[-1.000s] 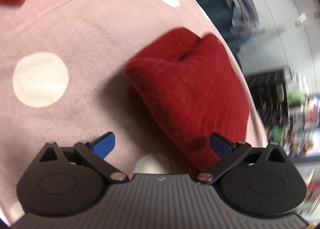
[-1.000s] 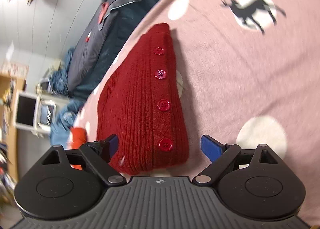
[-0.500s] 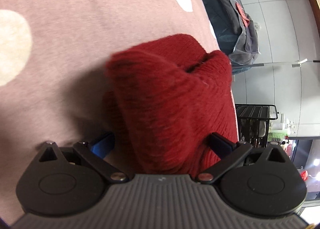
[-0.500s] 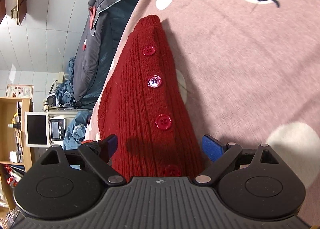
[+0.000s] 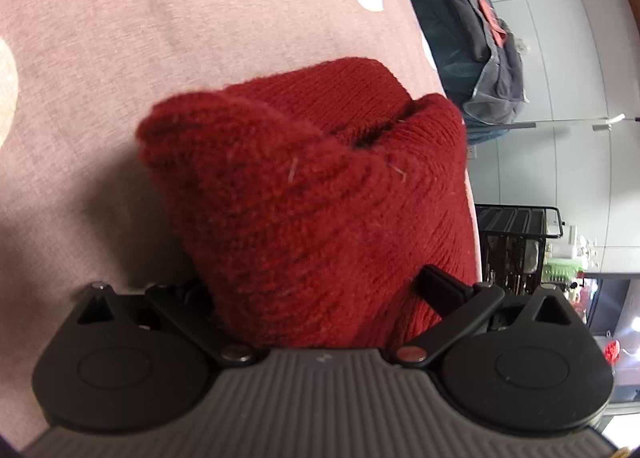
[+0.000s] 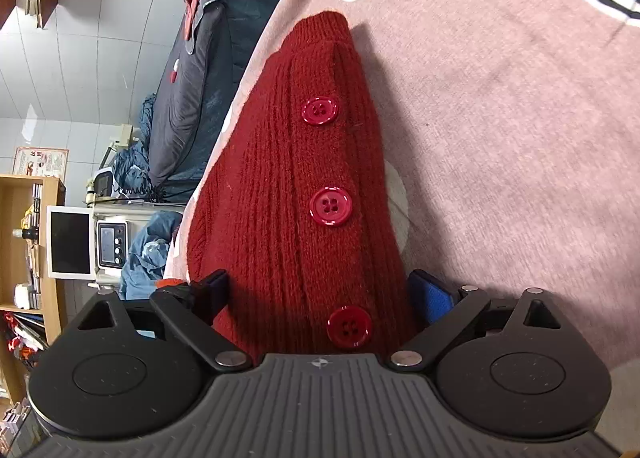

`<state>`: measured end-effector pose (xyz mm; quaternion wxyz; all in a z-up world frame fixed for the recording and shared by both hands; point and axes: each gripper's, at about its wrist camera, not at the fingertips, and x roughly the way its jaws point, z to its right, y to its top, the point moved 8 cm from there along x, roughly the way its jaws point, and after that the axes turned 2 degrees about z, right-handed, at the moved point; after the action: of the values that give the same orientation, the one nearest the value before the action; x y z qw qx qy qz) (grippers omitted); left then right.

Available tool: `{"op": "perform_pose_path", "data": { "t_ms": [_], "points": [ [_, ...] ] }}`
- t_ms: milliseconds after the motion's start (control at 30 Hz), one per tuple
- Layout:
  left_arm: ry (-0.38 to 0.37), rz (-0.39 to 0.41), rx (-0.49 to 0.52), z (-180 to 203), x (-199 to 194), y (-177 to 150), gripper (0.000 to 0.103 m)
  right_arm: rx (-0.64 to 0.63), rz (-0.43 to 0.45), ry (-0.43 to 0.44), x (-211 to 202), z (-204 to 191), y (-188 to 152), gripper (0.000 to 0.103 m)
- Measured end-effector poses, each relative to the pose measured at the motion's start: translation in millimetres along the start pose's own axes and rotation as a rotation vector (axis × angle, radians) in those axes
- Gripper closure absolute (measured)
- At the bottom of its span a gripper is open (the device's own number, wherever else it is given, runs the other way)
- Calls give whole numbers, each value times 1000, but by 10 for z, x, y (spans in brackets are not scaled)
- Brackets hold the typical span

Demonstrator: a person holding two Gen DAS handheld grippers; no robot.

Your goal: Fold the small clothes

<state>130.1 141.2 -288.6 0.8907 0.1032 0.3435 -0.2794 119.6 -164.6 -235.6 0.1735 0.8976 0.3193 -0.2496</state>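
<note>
left tongs (image 5: 316, 290) spread astride cardigan (image 5: 320, 197) | right tongs (image 6: 320, 290) spread likewise | both poised to pinch the bundle's ends

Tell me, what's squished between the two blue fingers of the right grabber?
The red knitted cardigan fills the gap between the right gripper fingers, its button strip running down the middle. The right wrist view shows this.

1. Even indoor light – bright, no glare.
2. Soft shadows left of the cardigan (image 5: 320, 209), also across its near end.
3. Fisheye bends edges; corners black.
4. Nearest knit slightly blurred.
</note>
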Motion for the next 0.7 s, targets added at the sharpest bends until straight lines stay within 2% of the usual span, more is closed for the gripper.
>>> {"op": "perform_pose_path", "data": {
  "t_ms": [233,467,700],
  "points": [
    [57,-5,-31,48,45,4,0,-10,4,-2,135,-35,42,0],
    [73,20,-44,52,47,-23,0,2,-23,-53,221,-67,74,0],
    [153,38,63,190,-16,-49,17,-60,45,-106,137,-50,-4,0]
  ]
}}
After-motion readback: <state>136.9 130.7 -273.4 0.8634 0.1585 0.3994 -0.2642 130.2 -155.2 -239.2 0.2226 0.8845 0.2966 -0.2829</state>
